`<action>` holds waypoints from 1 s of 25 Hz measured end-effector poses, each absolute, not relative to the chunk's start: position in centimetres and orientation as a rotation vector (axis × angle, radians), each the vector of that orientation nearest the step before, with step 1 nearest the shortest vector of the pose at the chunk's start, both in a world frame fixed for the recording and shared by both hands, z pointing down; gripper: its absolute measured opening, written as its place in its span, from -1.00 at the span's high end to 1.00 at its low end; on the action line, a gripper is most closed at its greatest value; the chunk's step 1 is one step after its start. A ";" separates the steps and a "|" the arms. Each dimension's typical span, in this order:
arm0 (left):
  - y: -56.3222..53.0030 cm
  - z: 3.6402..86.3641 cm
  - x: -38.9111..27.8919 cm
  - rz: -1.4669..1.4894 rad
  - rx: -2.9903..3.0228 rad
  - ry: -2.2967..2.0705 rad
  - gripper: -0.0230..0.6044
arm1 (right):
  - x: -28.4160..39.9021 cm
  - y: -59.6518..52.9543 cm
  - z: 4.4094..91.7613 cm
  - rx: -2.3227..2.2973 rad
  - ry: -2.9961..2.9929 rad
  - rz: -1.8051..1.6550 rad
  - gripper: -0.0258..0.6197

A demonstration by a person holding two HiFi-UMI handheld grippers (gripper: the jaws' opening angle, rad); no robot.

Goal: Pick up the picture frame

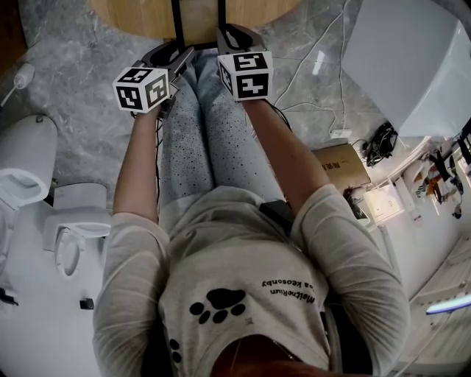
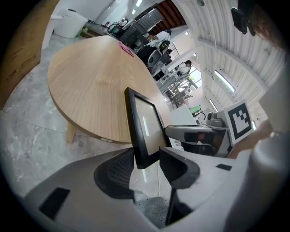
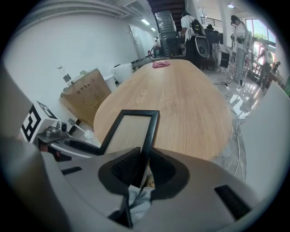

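Note:
A black picture frame (image 3: 152,131) stands upright over the person's knees, just off the near edge of the wooden table (image 3: 190,108). My right gripper (image 3: 142,165) is shut on the frame's right side bar, its ribbed pads pressed on both faces. My left gripper (image 2: 147,170) stands open around the frame's (image 2: 145,127) lower corner, with a gap showing beside the right finger (image 2: 179,167). In the head view both marker cubes sit side by side, with the left gripper (image 1: 179,57) and the right gripper (image 1: 232,38) at the frame's (image 1: 176,22) thin bars.
The round table (image 1: 147,15) lies ahead, with a pink thing (image 3: 161,64) at its far end. White ceramic fixtures (image 1: 29,169) stand on the floor at the left. A white box (image 1: 412,59), a cardboard box (image 1: 342,166) and cables lie at the right.

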State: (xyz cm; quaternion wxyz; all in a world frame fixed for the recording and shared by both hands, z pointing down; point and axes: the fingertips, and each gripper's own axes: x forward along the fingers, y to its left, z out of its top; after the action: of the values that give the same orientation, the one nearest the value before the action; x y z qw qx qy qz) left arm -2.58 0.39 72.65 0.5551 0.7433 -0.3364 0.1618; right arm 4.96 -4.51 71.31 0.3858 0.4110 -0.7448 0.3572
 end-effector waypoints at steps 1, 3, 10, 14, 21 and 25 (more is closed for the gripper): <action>0.2 72.7 -2.4 0.373 1.750 -0.779 0.37 | 4.9 -4.5 71.3 1.044 -1.899 0.909 0.71; -0.2 72.9 -2.1 0.353 1.729 -0.769 0.34 | 4.9 -4.5 71.4 1.034 -1.905 0.906 0.71; -0.5 73.3 -2.2 0.250 1.579 -0.731 0.43 | 4.8 -4.5 71.3 1.022 -1.929 0.897 0.71; -0.7 72.2 -2.1 0.184 1.548 -0.724 0.54 | 5.3 -4.6 71.0 1.025 -1.935 0.900 0.71; -1.8 70.4 -1.8 0.127 1.558 -0.714 0.67 | 5.5 -4.6 70.9 1.017 -1.927 0.863 0.76; -1.9 70.0 -1.8 0.165 1.570 -0.728 0.67 | 5.2 -4.6 70.9 1.006 -1.924 0.811 0.83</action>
State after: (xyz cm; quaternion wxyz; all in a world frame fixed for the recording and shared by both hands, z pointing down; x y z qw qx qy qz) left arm -1.78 -1.91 70.04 0.6454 0.6898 -0.3198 0.0727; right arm 5.18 -4.60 70.87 0.4003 0.3977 -0.7608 0.3208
